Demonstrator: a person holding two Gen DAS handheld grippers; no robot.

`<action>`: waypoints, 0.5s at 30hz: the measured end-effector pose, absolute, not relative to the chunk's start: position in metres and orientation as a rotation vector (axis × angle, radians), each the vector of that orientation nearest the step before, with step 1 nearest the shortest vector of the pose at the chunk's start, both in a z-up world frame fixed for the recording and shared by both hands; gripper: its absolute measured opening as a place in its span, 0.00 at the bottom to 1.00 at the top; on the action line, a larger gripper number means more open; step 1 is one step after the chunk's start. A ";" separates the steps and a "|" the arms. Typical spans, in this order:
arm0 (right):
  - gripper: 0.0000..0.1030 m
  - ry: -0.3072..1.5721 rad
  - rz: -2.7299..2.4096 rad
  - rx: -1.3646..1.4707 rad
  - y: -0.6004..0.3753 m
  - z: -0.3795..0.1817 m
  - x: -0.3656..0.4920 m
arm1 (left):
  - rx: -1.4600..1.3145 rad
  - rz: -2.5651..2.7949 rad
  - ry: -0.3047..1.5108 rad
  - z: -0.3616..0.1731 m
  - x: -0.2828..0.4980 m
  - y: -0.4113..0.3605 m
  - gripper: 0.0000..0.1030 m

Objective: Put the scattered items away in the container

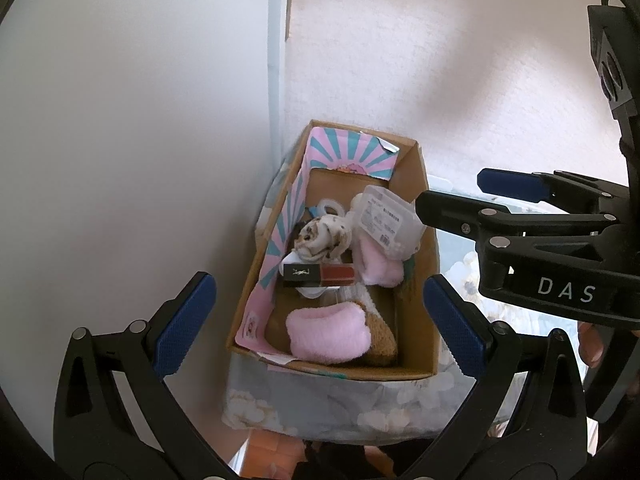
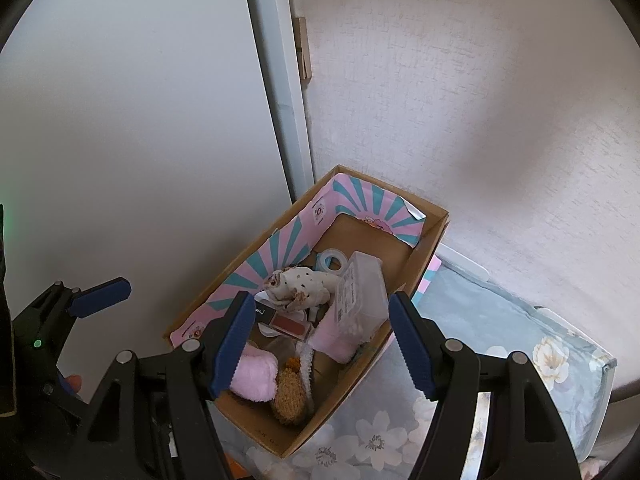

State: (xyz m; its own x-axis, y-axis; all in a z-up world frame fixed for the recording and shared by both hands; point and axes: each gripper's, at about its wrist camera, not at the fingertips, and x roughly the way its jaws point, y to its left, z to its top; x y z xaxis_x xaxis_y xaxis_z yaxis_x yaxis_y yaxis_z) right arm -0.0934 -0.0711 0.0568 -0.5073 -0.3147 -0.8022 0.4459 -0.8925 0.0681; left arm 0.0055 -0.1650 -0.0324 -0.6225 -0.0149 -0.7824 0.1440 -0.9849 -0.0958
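Observation:
A cardboard box [image 1: 416,320] [image 2: 426,236] lined with pink and teal paper stands in a corner. Inside lie a clear plastic case [image 1: 384,216] [image 2: 360,296], a spotted cloth [image 1: 320,238] [image 2: 300,286], a black and red lipstick carton [image 1: 320,274] [image 2: 286,322], a pink fluffy sock [image 1: 328,332] [image 2: 256,378], a brown fluffy piece [image 2: 290,398] and a tape roll [image 2: 332,260]. My left gripper [image 1: 318,320] hangs open above the box's near end, empty. My right gripper [image 2: 322,342] [image 1: 468,196] is open over the box's right side, holding nothing.
The box rests on a grey-blue floral cover [image 1: 340,408] [image 2: 500,320]. A white panel [image 1: 140,140] closes the left, a textured wall [image 2: 460,100] the back. A person's fingers [image 1: 592,344] show at the right handle. One finger [image 2: 100,296] of the left gripper appears at far left.

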 end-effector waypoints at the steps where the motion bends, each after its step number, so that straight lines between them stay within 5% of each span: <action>1: 0.63 0.205 -2.392 1.230 -0.071 0.057 -0.092 | 1.320 -2.744 0.226 -0.032 0.006 -0.165 1.00; 15: 0.63 0.193 -2.422 1.212 -0.063 0.066 -0.077 | 1.288 -2.786 0.167 -0.012 0.011 -0.162 1.00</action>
State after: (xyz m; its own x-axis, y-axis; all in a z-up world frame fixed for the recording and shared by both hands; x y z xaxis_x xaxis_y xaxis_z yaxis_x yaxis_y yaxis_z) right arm -0.0769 -0.0633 0.0662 -0.5298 -0.3080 -0.7903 0.4295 -0.9009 0.0632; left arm 0.0113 -0.1619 -0.0117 -0.6472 -0.0159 -0.7622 0.1071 -0.9918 -0.0702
